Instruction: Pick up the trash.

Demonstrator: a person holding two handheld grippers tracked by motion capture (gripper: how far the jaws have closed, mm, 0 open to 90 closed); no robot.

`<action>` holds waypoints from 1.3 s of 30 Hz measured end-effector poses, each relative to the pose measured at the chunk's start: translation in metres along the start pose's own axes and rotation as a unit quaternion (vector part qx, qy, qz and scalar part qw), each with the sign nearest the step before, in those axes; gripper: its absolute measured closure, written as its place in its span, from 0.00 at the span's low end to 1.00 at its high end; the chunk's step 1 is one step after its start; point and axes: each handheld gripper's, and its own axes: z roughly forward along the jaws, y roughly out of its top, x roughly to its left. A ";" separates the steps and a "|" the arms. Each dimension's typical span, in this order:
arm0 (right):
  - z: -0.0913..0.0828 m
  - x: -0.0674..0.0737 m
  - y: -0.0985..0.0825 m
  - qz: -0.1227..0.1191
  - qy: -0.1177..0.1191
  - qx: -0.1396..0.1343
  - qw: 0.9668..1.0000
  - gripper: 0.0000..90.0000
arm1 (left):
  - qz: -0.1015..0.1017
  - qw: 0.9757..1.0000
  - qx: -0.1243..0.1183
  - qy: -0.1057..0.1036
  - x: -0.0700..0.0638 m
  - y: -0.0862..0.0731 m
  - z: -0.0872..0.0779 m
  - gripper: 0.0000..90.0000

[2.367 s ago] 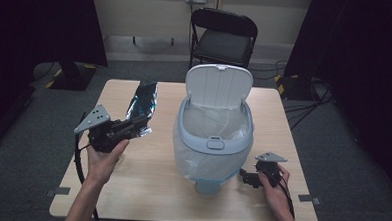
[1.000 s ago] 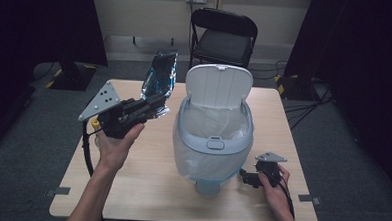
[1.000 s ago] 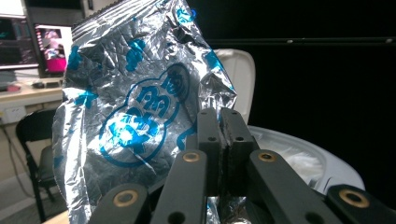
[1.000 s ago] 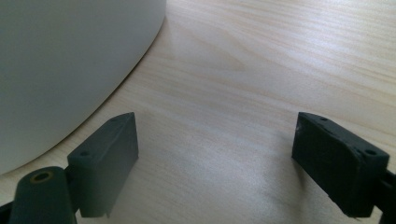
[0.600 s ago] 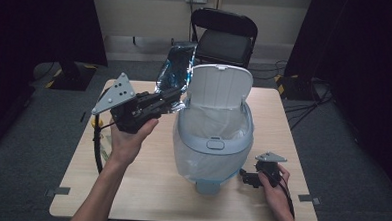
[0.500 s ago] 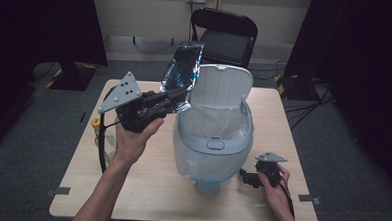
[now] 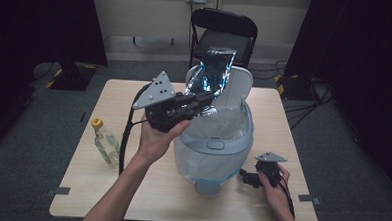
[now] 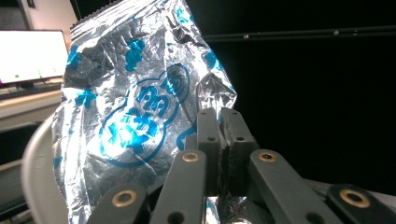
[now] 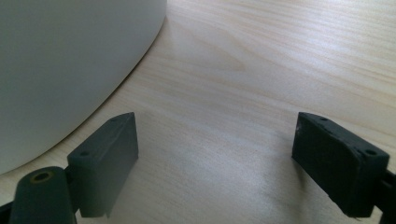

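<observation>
Meanwhile, the right gripper point(image 7: 248, 178) rests near on the table point(image 7: 100, 186) with jaws wide and empty, while the left gripper point(image 7: 209, 97), clamped on the foil bag point(image 7: 213, 71), has carried it up from the left to above the bin point(image 7: 217, 141), ready for dropping.

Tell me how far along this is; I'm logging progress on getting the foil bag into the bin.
Done: the bin's lid stands open, and the foil bag is off the table, pinched at its lower edge by the left gripper. In hand: the bag is held above the bin near the open lid. Left: lowering and releasing it. The right gripper rests open on the table beside the bin.
</observation>
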 end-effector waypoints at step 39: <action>0.000 0.000 0.000 0.001 0.001 0.001 1.000 0.15 | -0.063 0.996 0.049 -0.045 0.024 -0.019 0.018 0.65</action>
